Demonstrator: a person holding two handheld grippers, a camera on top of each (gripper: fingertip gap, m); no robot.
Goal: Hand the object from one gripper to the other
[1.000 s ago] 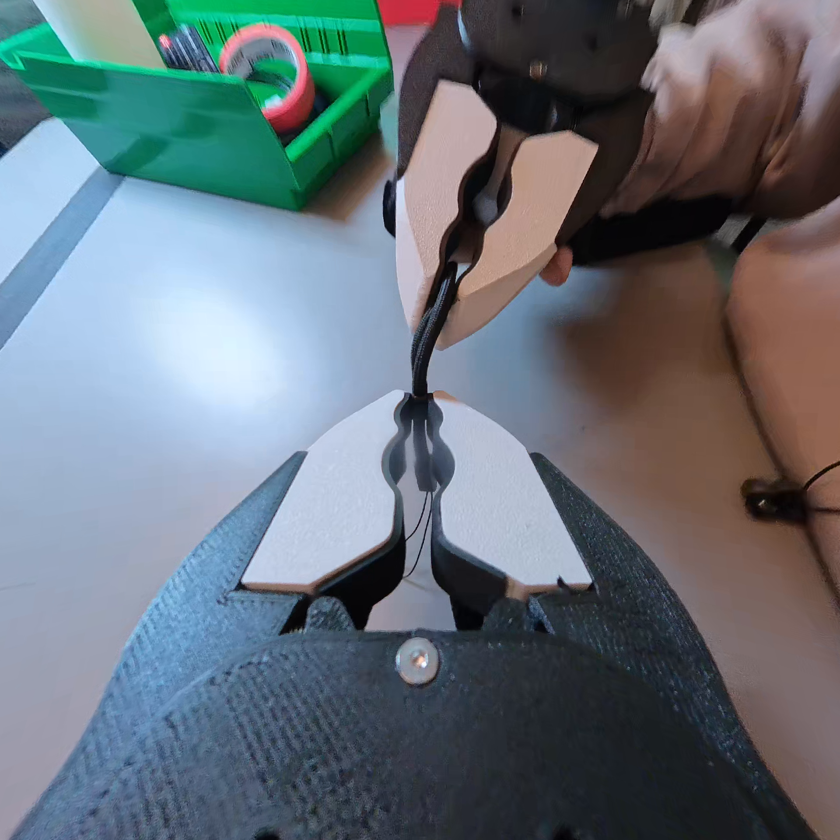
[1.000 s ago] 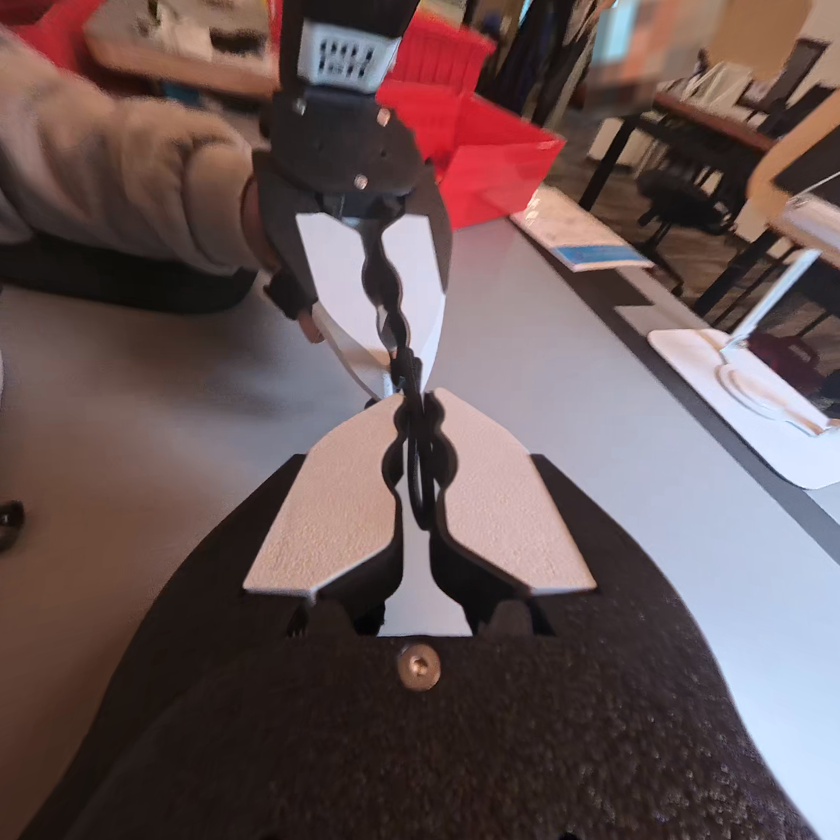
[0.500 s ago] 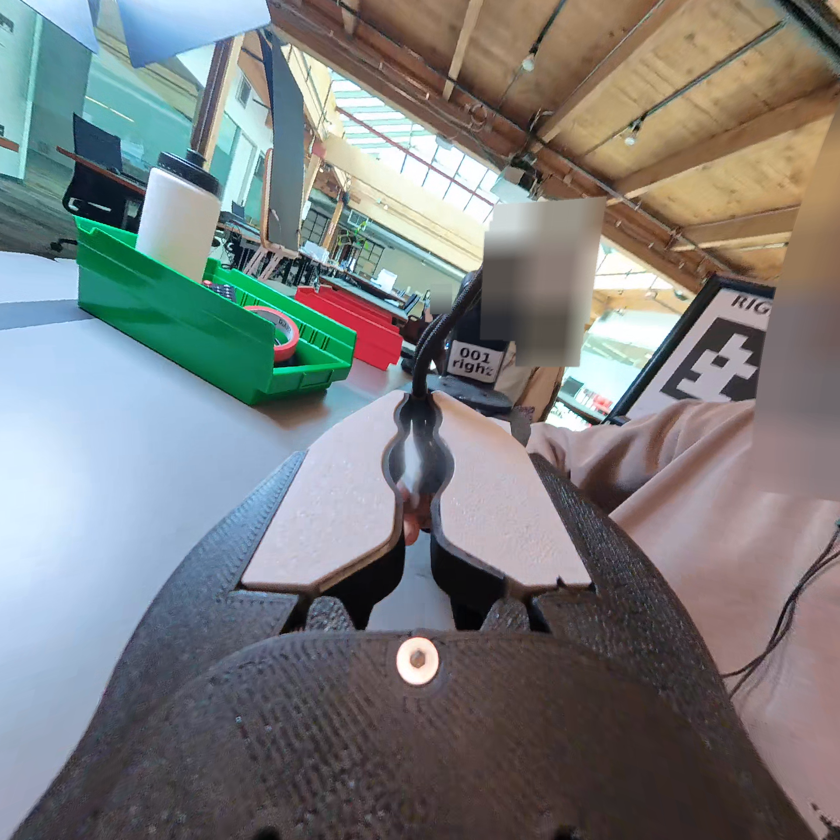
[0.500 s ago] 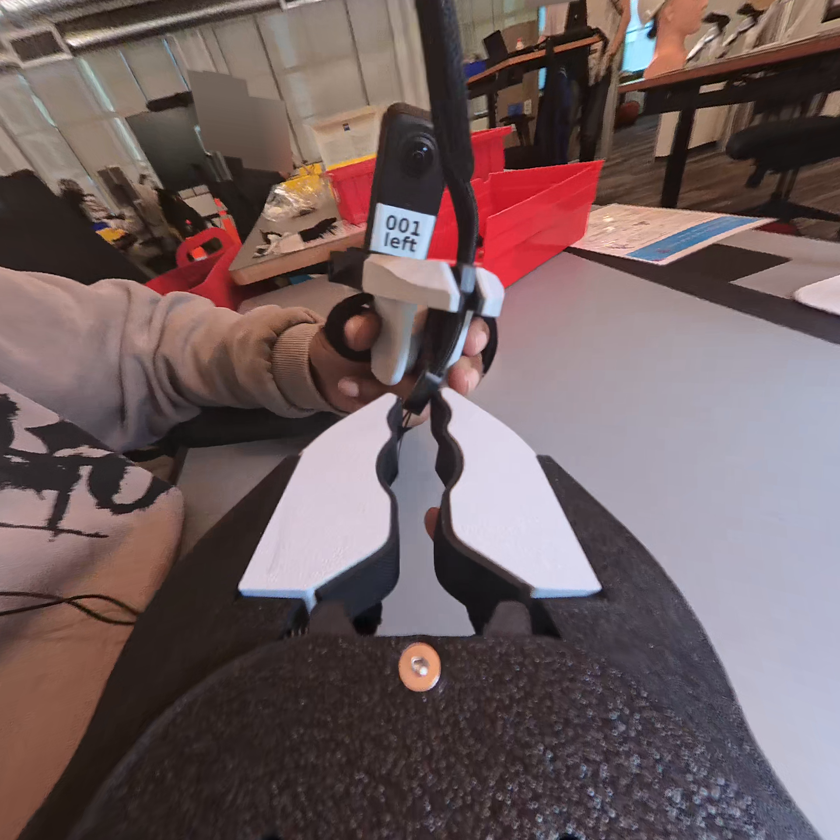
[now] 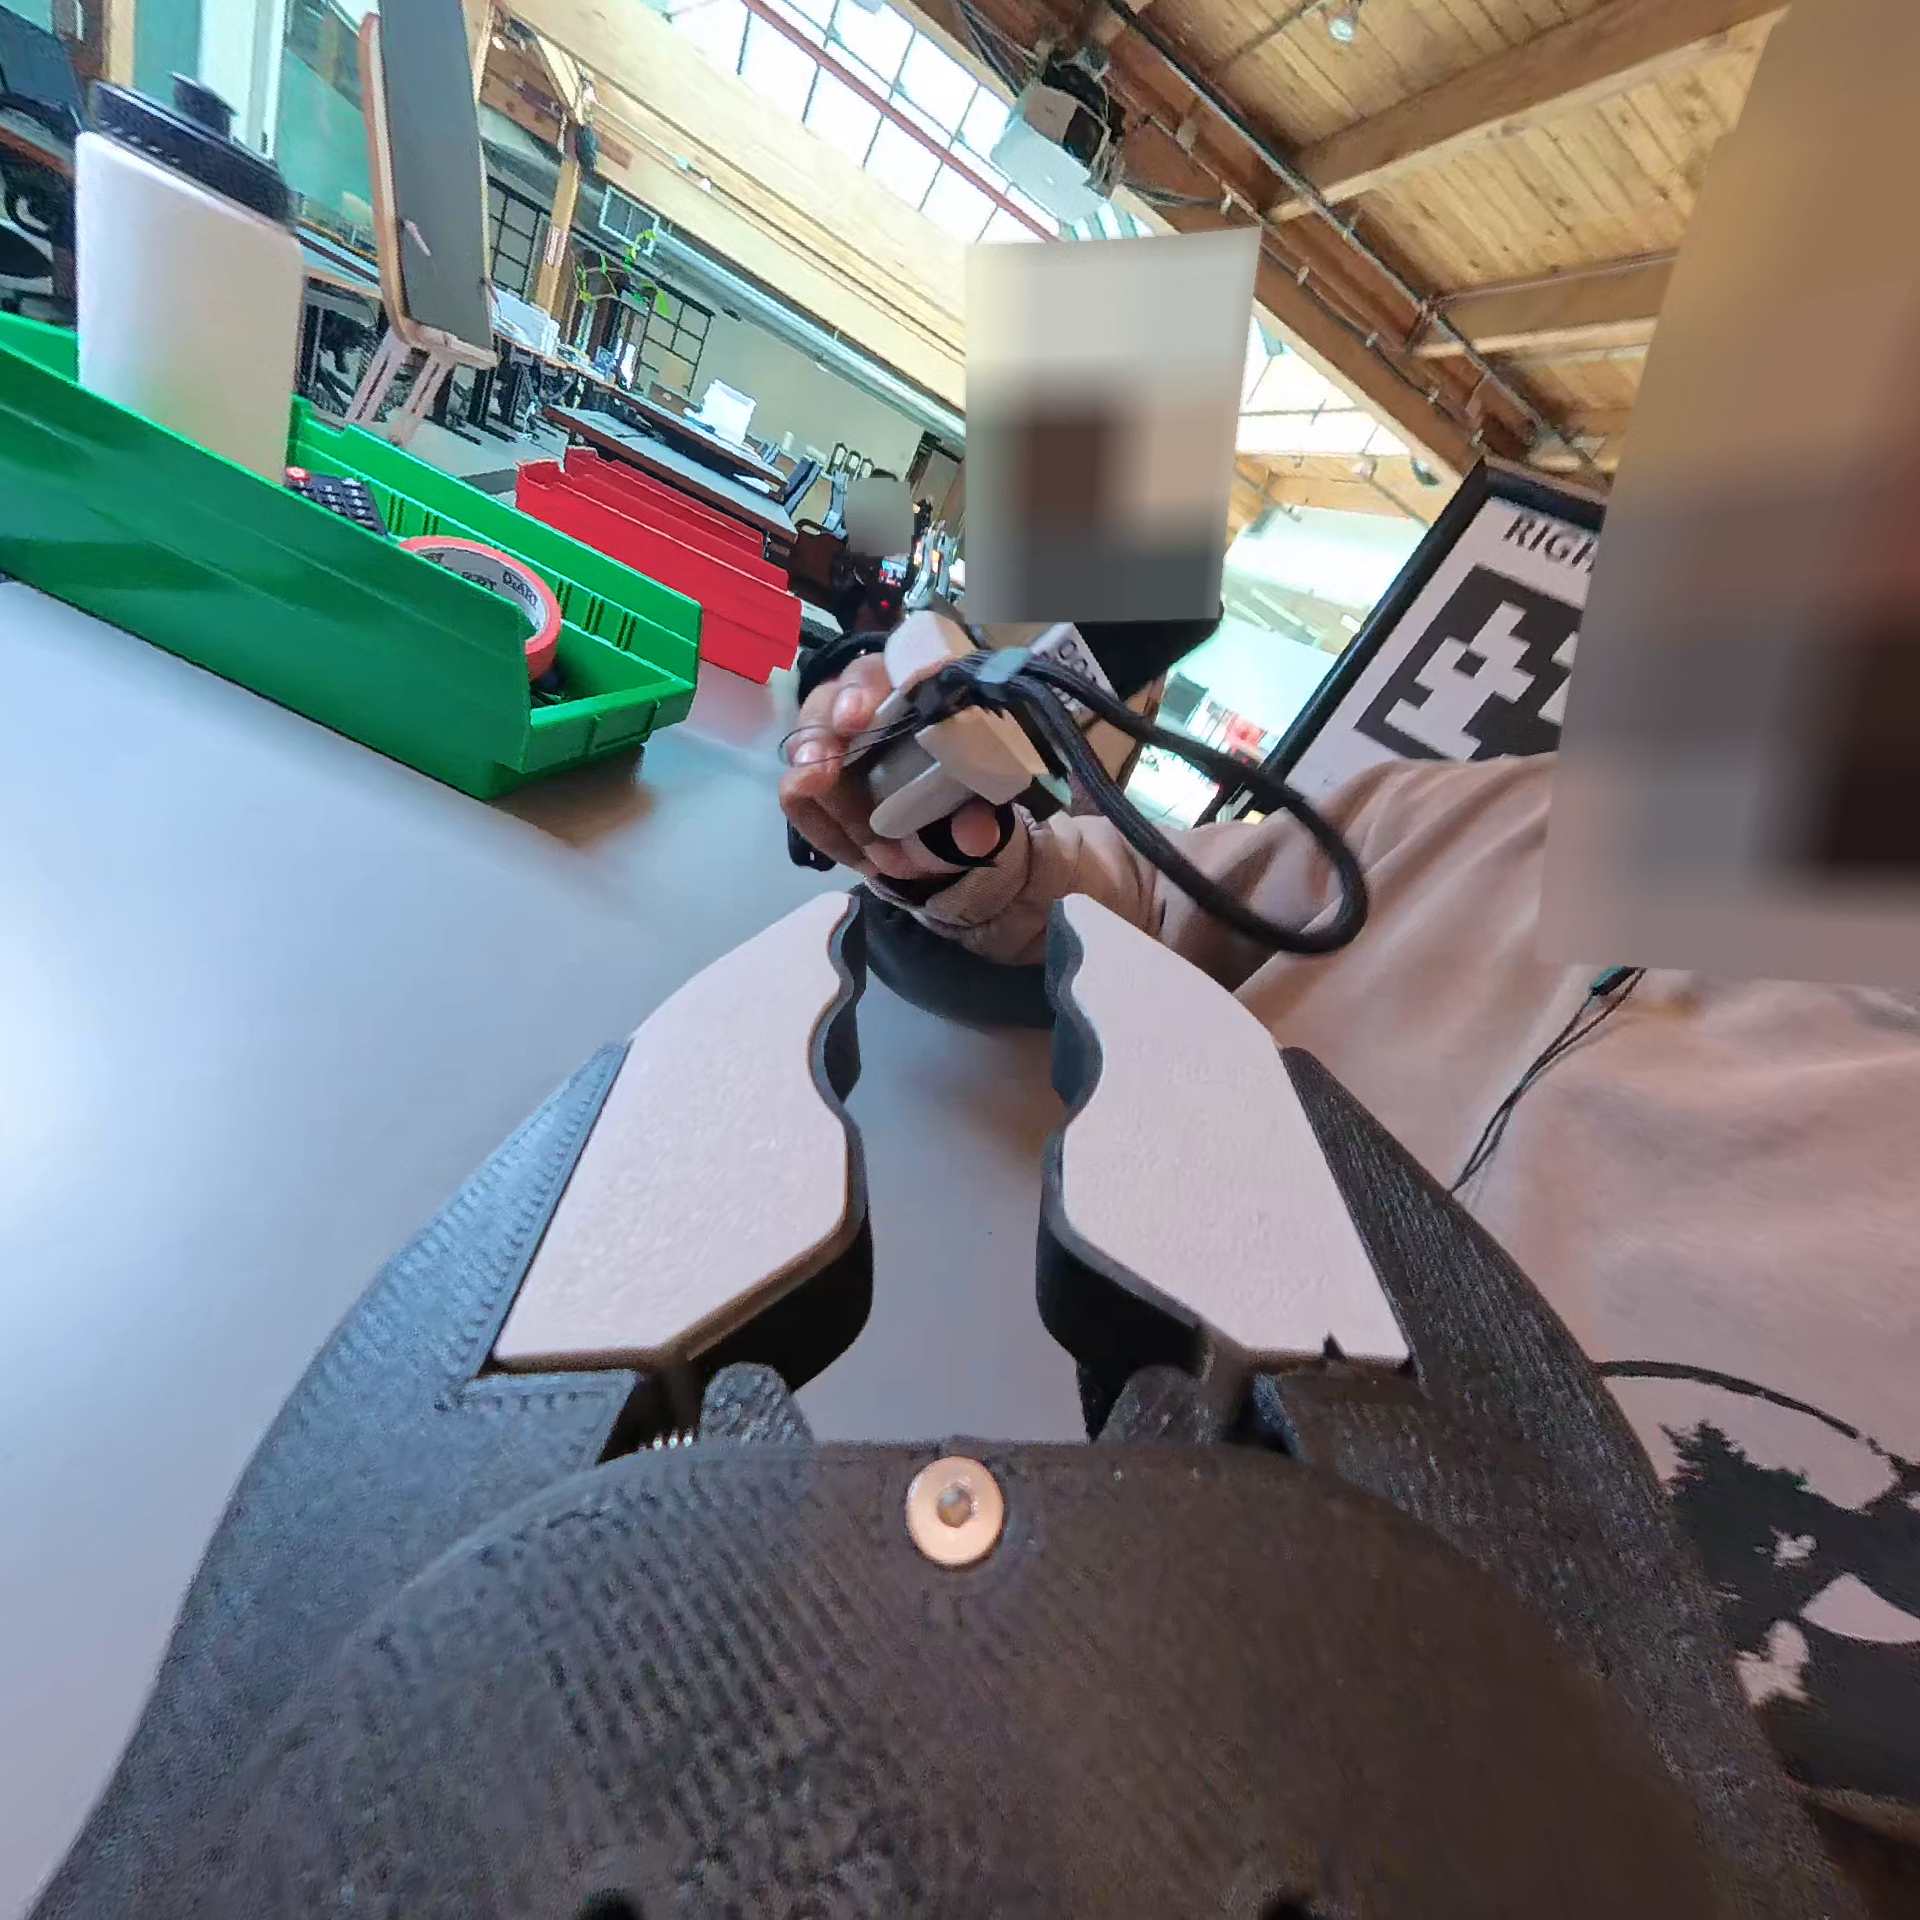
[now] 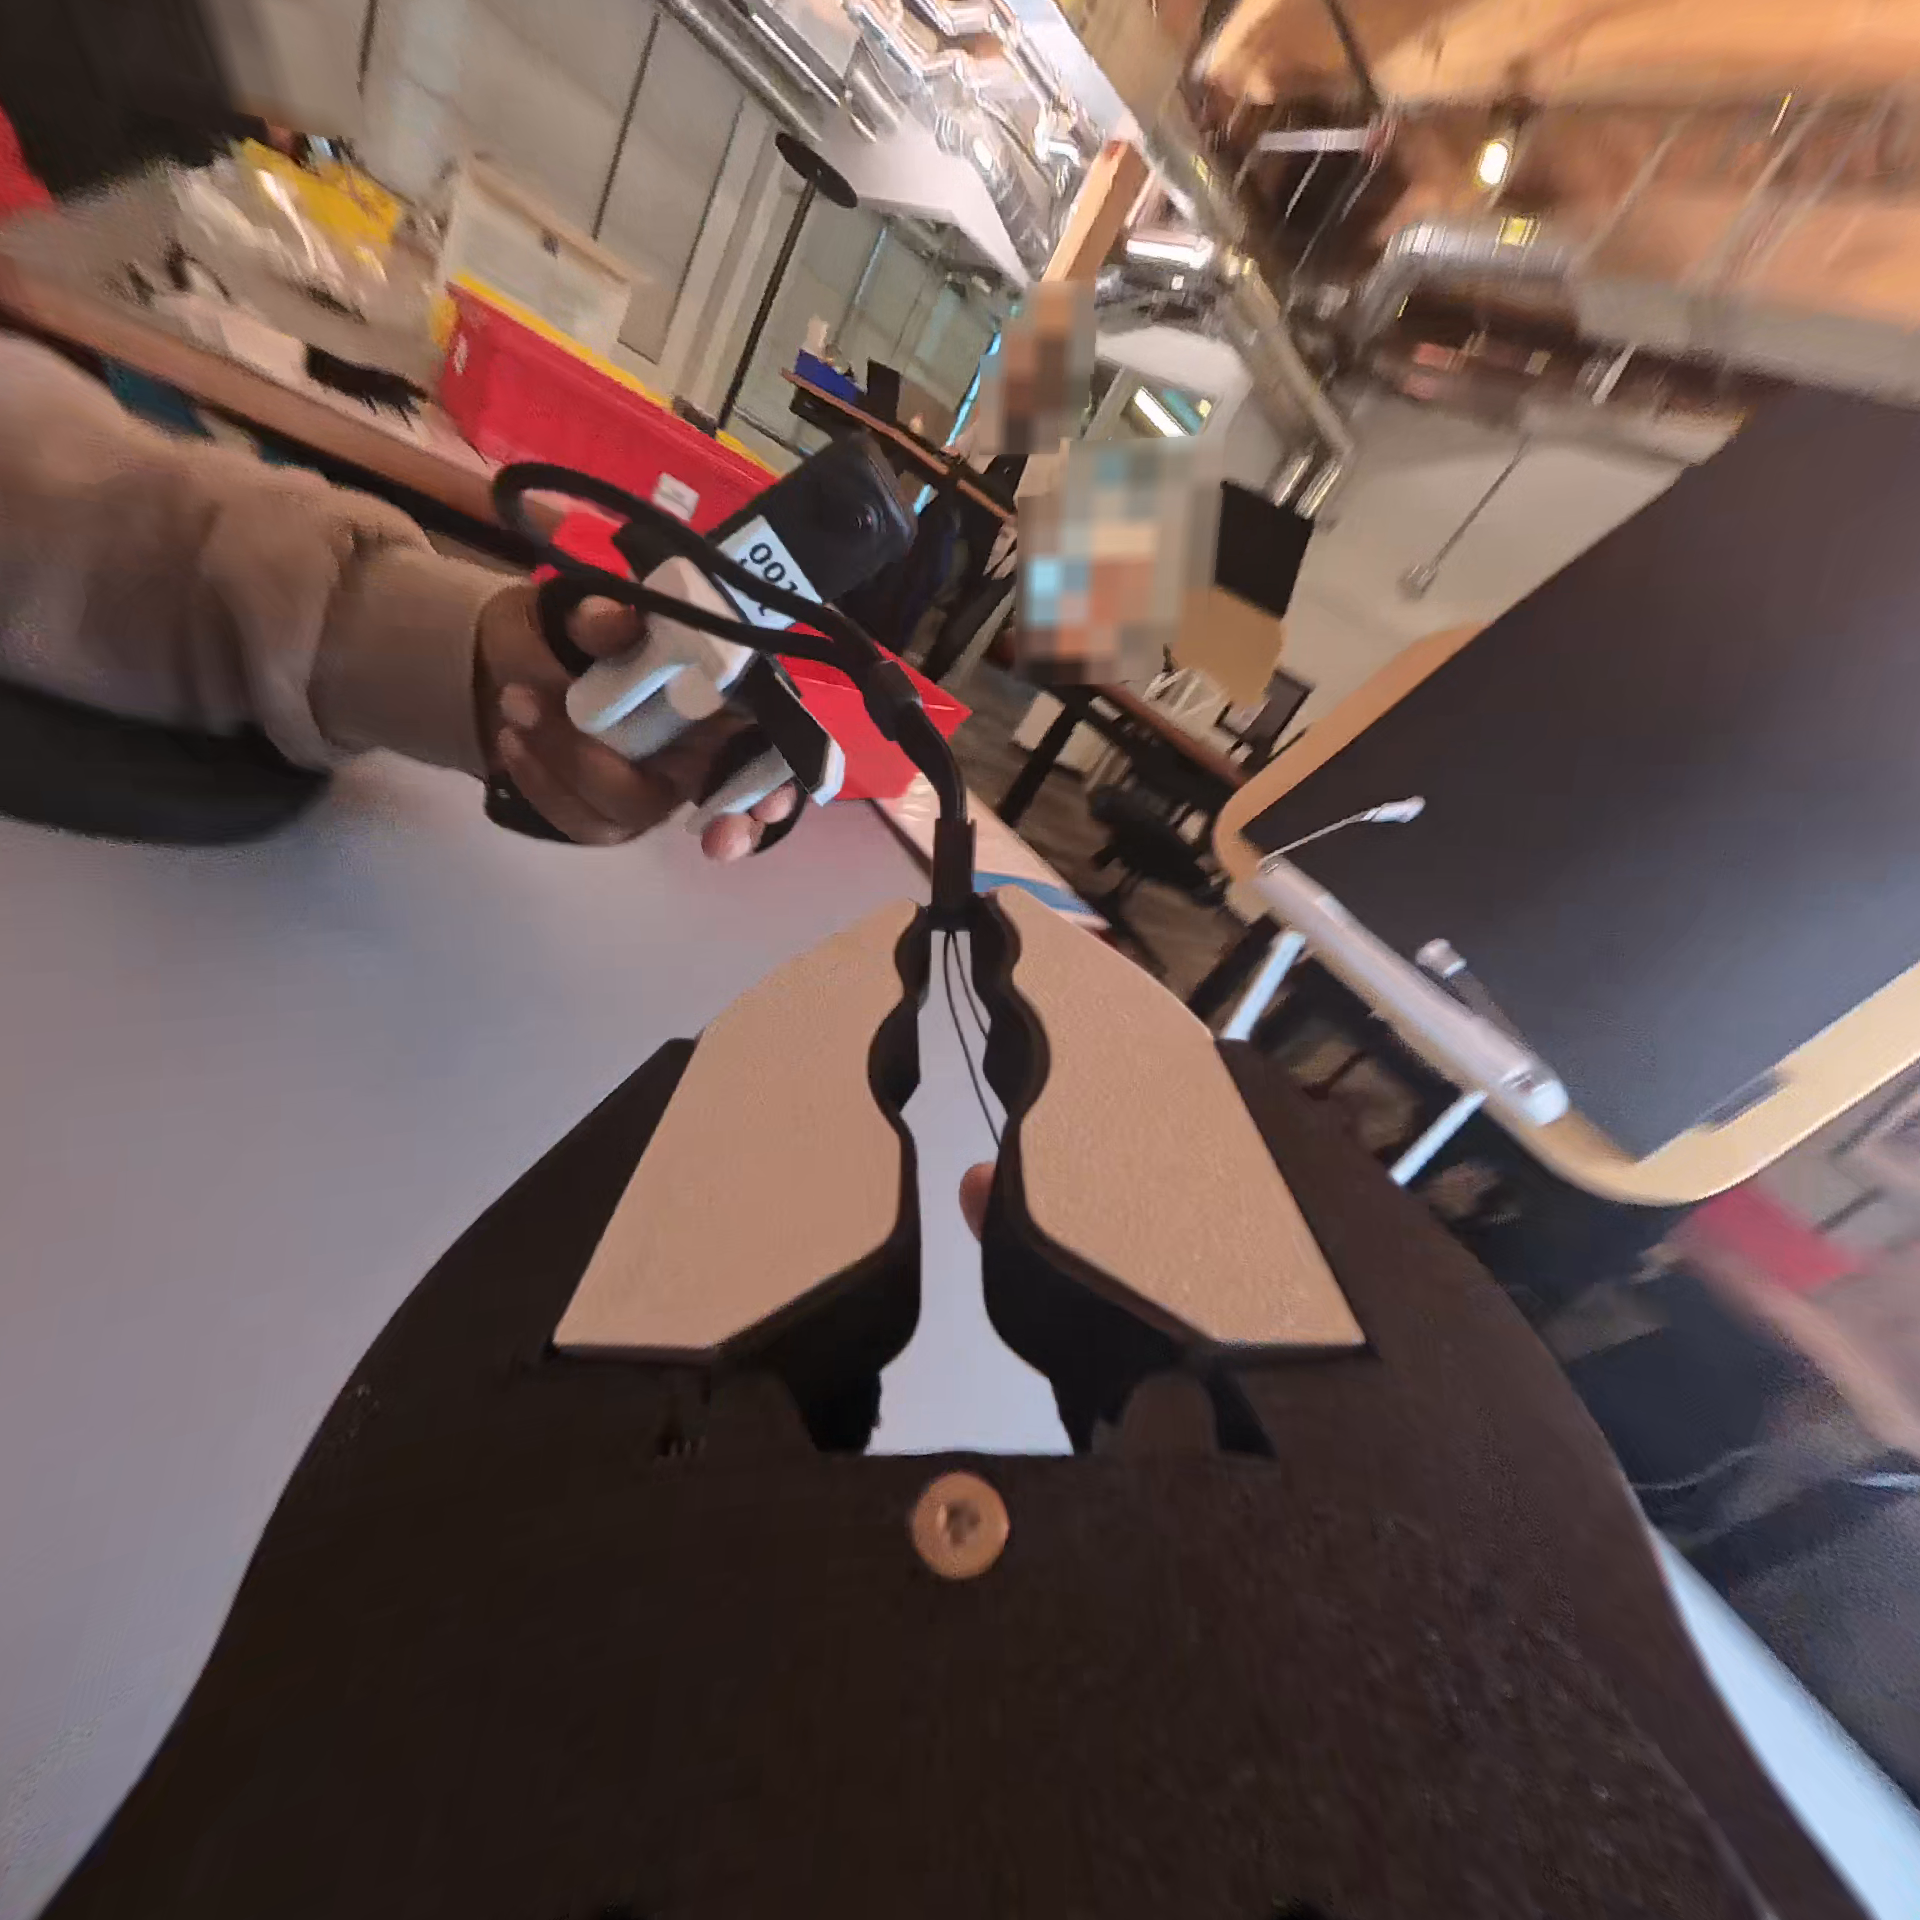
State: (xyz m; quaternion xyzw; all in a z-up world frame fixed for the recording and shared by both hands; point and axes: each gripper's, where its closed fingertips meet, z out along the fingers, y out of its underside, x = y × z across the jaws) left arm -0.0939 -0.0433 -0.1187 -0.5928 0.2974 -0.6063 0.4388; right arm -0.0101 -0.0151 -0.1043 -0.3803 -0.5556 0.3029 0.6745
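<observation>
The object is a black braided cord loop with a thin string end. In the right wrist view my right gripper point(image 6: 956, 916) is shut on the cord's point(image 6: 916, 727) stiff end, which rises from the fingertips; the loop arcs up and left. My left gripper point(image 5: 951, 920) is open with nothing between its pads, low over the grey table point(image 5: 260, 935). Farther off in that view the right gripper's white fingers point(image 5: 940, 743) pinch the cord point(image 5: 1247, 831), whose loop hangs to the right. The left gripper point(image 6: 717, 727) also shows in the right wrist view, apart from the cord.
A green bin point(image 5: 312, 623) with a red tape roll point(image 5: 520, 603) and a white bottle point(image 5: 177, 312) stands at the table's left. Red bins point(image 5: 665, 551) sit behind it. A person's sleeve point(image 5: 1455, 831) and a marker board point(image 5: 1486, 644) are on the right. My hands' fingertips stand some 10 centimetres from each other.
My left gripper has opened and let go of the cord, then drawn back. My right gripper has stayed shut on the cord's end and now carries it alone.
</observation>
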